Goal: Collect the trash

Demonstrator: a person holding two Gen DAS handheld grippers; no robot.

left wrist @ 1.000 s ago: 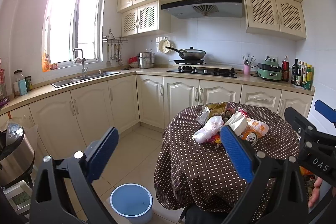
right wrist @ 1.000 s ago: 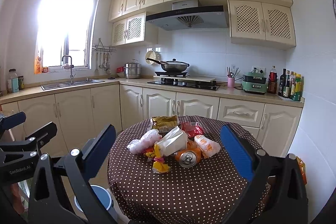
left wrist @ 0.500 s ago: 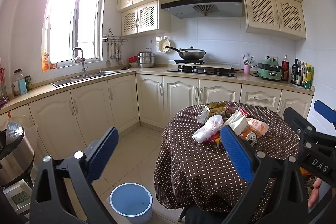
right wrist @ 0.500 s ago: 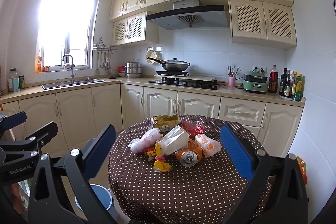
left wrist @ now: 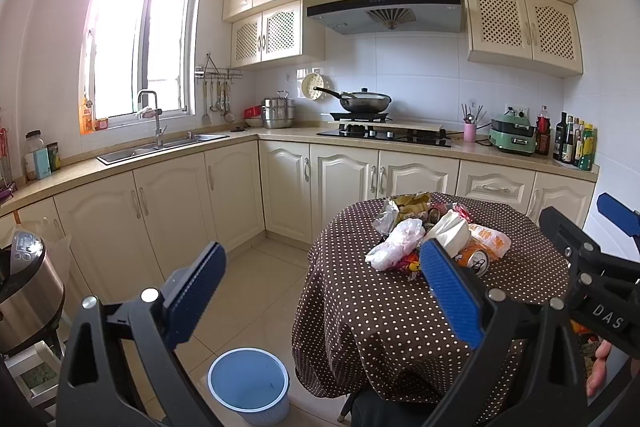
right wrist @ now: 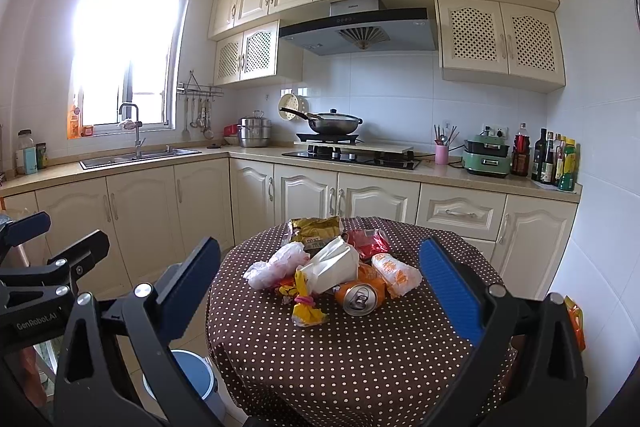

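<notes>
- Trash pile [right wrist: 332, 267]: wrappers, bags and a can heaped together at the middle of the round table [right wrist: 360, 355] with the dotted cloth; nothing collected yet, by the look of it.
- Orange can [right wrist: 359, 297]: lies on its side at the near edge of the pile, top end facing the right wrist camera, long axis running away from it.
- Yellow wrapper [right wrist: 305, 303]: nearest loose piece, just left of the can.
- Right gripper [right wrist: 320, 291]: jaws wide apart, empty, aimed squarely at the pile, which sits straight ahead between the fingers.
- Left gripper [left wrist: 322, 293]: jaws wide apart, empty; the pile lies off to its right, behind the right finger.
- Blue bin [left wrist: 249, 383]: on the floor left of the table, below the left gripper.
- Judgement: the right gripper is better placed for the first pick; the left is nearer the bin.
</notes>
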